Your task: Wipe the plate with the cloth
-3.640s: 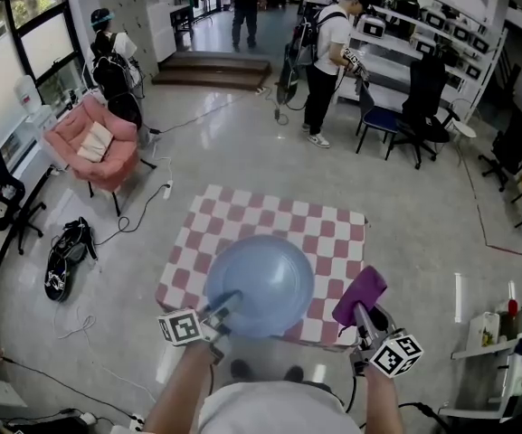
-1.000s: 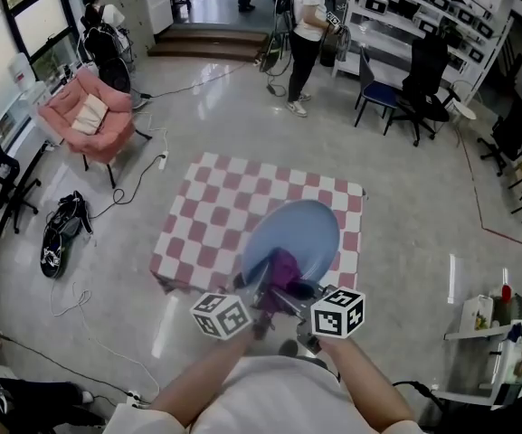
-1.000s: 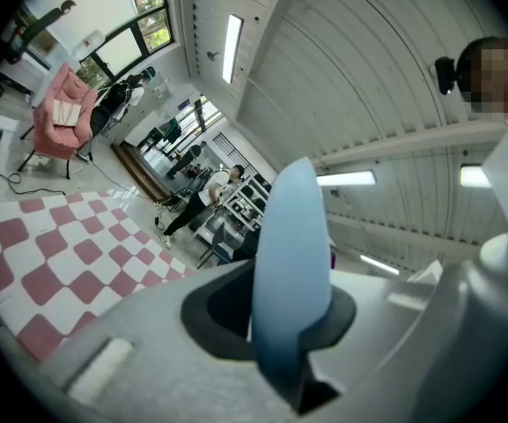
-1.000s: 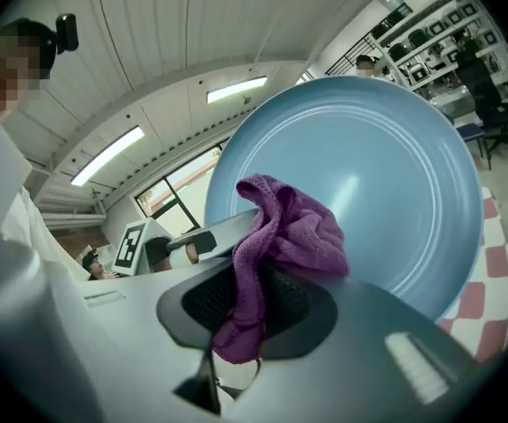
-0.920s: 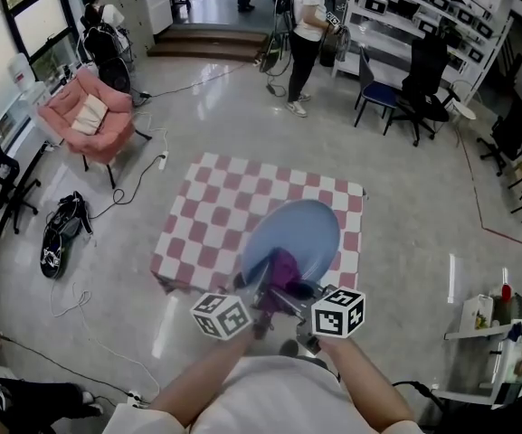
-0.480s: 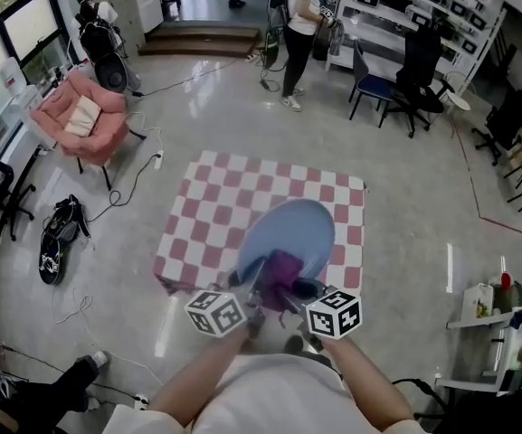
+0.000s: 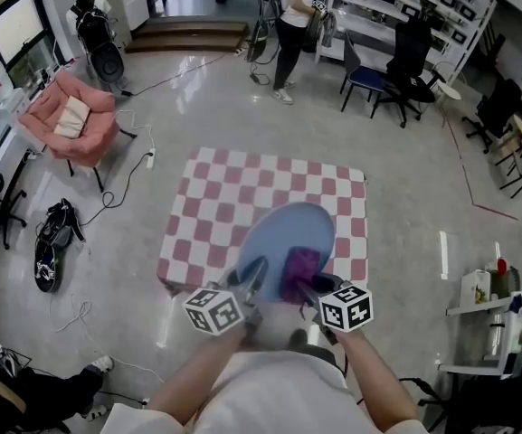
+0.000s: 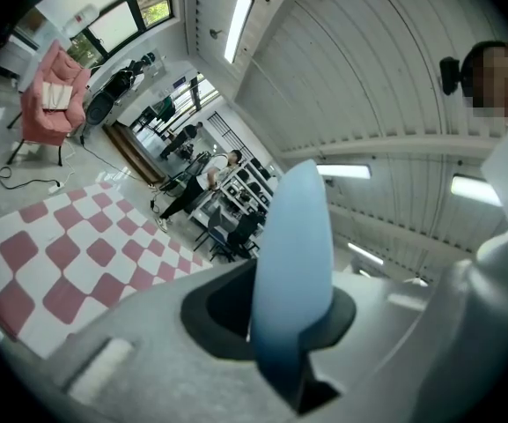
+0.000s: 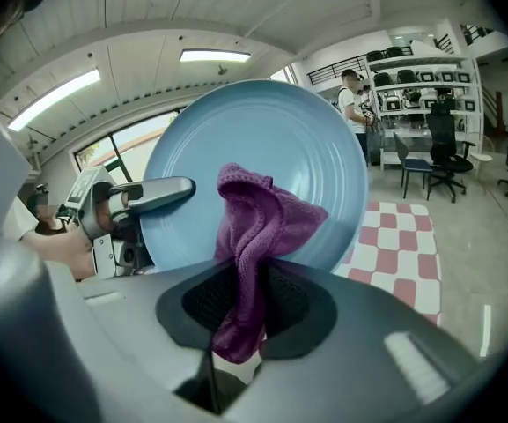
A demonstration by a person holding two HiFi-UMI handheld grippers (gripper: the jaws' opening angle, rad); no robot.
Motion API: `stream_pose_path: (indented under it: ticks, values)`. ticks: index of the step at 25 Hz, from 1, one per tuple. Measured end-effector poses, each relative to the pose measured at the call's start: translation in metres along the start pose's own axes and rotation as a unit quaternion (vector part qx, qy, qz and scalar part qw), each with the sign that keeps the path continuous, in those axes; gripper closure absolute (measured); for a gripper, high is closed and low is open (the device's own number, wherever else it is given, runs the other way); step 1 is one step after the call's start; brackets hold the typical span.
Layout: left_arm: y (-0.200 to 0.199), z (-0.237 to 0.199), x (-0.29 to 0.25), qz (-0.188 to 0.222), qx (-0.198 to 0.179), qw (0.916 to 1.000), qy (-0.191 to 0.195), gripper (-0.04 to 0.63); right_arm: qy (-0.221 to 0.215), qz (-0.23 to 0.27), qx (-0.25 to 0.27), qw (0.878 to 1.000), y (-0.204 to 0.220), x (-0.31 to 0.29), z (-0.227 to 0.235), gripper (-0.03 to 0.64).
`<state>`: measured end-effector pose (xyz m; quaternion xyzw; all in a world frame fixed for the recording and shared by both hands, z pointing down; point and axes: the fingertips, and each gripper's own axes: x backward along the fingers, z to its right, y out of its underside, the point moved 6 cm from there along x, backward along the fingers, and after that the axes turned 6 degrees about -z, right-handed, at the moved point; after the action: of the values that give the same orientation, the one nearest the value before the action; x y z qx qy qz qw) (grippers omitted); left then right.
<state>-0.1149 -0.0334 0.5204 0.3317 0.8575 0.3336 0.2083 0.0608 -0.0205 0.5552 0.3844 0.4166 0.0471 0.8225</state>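
Against plate (image 7: 283, 233), cloth (image 7: 299, 268) in right gripper (image 7: 308, 285); left gripper (image 7: 254, 273) on rim.

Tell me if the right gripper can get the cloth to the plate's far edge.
Likely yes. The right gripper, shut on the cloth, has it at the plate; nothing lies between it and the far edge. The left gripper grips only the near rim.

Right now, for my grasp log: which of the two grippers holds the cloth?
The right gripper, shut on the purple cloth; the left gripper grips the blue plate by its rim.
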Motion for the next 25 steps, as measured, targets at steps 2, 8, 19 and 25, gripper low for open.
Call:
stream_pose_path:
  ticks: [2,8,19,25]
  values:
    - [-0.001,-0.005,0.004,-0.007,0.002,0.9999,0.009,0.54,0.016,-0.001,0.003,1.0,0.0,0.0,0.002,0.54]
    - [-0.002,-0.019,0.008,-0.032,0.018,0.9991,0.023,0.541,0.07,-0.003,0.021,0.997,-0.008,0.007,0.018,0.54]
    - [0.013,-0.022,-0.012,-0.087,0.044,0.995,0.022,0.545,0.128,-0.008,0.084,0.988,-0.043,0.028,0.06,0.54]
    - [0.018,-0.011,-0.033,-0.092,0.054,0.9943,0.009,0.545,0.134,-0.019,0.131,0.982,-0.06,0.032,0.08,0.54]
